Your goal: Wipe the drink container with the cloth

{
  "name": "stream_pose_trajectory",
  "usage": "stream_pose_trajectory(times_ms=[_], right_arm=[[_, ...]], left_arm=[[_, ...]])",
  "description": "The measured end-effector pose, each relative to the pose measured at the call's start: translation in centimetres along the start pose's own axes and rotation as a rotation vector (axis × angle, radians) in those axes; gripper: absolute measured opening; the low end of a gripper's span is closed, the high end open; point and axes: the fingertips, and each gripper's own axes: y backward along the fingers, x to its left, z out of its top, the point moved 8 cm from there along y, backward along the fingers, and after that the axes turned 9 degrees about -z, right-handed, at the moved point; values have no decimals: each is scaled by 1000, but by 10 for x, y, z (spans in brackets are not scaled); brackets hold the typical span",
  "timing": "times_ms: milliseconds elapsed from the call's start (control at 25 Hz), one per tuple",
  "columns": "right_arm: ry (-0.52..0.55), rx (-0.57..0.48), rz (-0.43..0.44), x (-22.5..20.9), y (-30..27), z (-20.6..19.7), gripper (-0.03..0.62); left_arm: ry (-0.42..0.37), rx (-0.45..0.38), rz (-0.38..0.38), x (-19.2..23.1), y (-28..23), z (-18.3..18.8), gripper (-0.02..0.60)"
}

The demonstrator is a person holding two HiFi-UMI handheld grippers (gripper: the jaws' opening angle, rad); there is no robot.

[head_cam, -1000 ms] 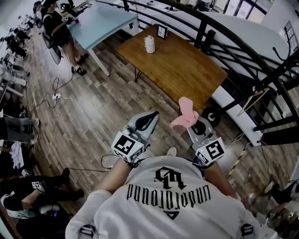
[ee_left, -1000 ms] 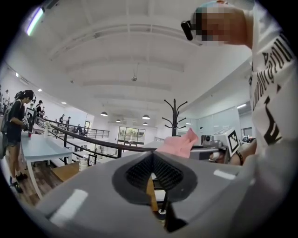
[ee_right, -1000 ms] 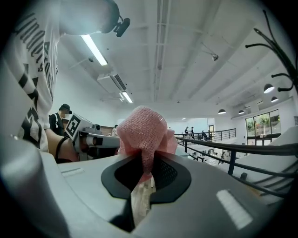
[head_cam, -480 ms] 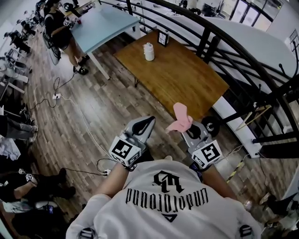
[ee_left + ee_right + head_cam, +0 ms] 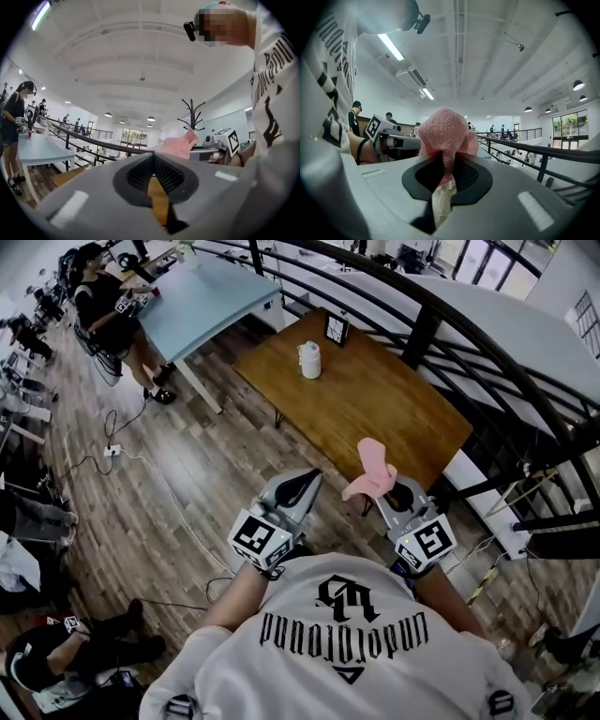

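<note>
Right gripper (image 5: 391, 491) pinches the cloth (image 5: 373, 470), left gripper (image 5: 302, 480) pressed together — both well short of the drink container (image 5: 309, 359); shallow pinch may slip.

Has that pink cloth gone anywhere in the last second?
Yes. The pink cloth, gripped in the right tool, has come nearer the wooden table and the white drink container standing on it.
</note>
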Motion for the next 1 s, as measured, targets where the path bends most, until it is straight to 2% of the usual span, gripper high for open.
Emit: stream_pose_trajectory(times_ms=[160, 400, 760, 1000], right_arm=[[5, -1, -23, 12, -59, 8, 32], [-24, -4, -79, 38, -111, 2, 32], [-45, 43, -113, 33, -159, -9, 32], [-50, 29, -106, 19, -165, -14, 32]], left_arm=[[-32, 31, -13, 60, 16, 13, 49], [-57, 62, -56, 115, 51, 23, 49], [-28, 91, -109, 167, 40, 8, 49], [-44, 95, -118, 171, 25, 8, 49]])
